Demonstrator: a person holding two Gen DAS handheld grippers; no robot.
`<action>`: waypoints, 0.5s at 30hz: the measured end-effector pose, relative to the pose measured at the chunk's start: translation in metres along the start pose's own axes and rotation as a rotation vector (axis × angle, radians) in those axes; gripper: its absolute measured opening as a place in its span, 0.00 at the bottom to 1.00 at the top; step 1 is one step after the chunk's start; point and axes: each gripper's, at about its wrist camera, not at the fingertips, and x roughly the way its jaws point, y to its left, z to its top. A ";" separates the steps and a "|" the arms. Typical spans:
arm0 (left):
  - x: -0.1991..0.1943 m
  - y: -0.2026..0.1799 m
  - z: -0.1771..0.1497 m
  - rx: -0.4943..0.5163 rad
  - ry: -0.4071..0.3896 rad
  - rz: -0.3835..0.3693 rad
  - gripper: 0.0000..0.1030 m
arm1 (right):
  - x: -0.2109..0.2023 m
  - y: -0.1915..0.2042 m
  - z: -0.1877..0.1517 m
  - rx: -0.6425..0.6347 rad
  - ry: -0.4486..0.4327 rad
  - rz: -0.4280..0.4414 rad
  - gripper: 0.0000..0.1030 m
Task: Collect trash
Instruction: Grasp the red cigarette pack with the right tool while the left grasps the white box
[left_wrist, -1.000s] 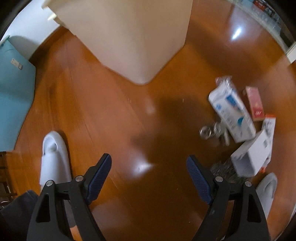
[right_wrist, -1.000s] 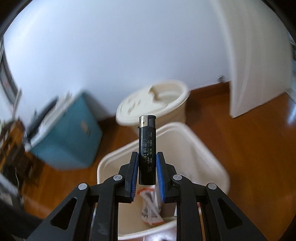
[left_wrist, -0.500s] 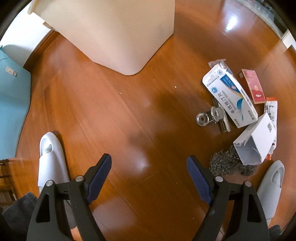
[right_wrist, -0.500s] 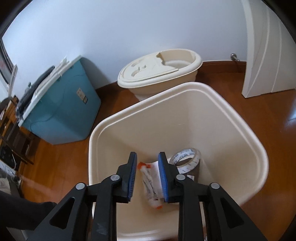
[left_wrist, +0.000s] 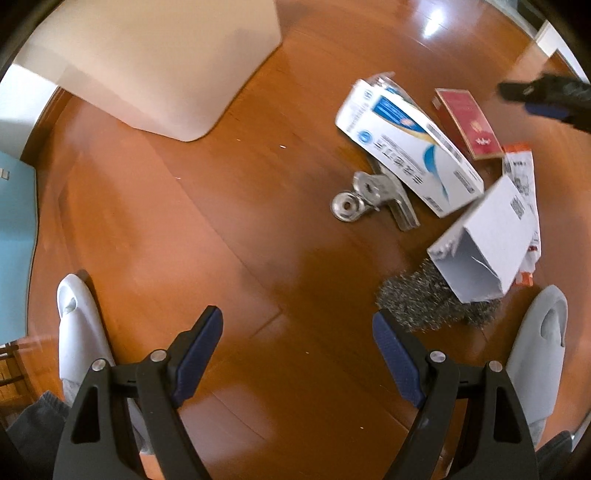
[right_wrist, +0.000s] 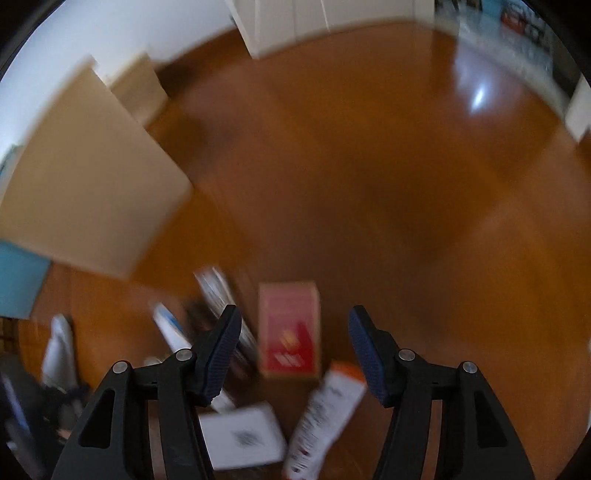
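Note:
Trash lies scattered on the wooden floor: a blue-and-white carton (left_wrist: 410, 147), a red pack (left_wrist: 467, 123), a metal clip (left_wrist: 369, 199), a white open box (left_wrist: 484, 243), steel wool (left_wrist: 424, 302) and an orange-and-white wrapper (left_wrist: 522, 173). My left gripper (left_wrist: 297, 339) hangs open above bare floor, left of the steel wool. My right gripper (right_wrist: 293, 339) is blurred, its jaws opening with nothing between them, above the red pack (right_wrist: 290, 328) and the wrapper (right_wrist: 328, 413). It also shows in the left wrist view as a dark shape, the right gripper (left_wrist: 543, 98). The cream bin (left_wrist: 155, 62) stands at the upper left.
A person's two white slippers (left_wrist: 79, 332) (left_wrist: 537, 354) flank the left gripper. A teal box (left_wrist: 14, 236) stands at the left edge. A white door panel (right_wrist: 295, 22) and wall lie beyond the floor in the right wrist view.
The right gripper let go of the black lighter over the bin, then swung down to the trash pile with its jaws widening. The left gripper drifted closer to the pile.

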 end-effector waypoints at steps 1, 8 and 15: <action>-0.001 -0.004 0.001 0.004 0.003 0.001 0.81 | 0.014 -0.002 -0.006 -0.015 0.018 -0.001 0.62; -0.014 -0.021 0.007 0.032 -0.026 -0.018 0.81 | 0.068 0.016 -0.015 -0.059 0.062 -0.011 0.62; -0.025 -0.040 0.012 0.119 -0.066 -0.105 0.81 | 0.093 0.024 -0.021 -0.134 0.068 -0.071 0.58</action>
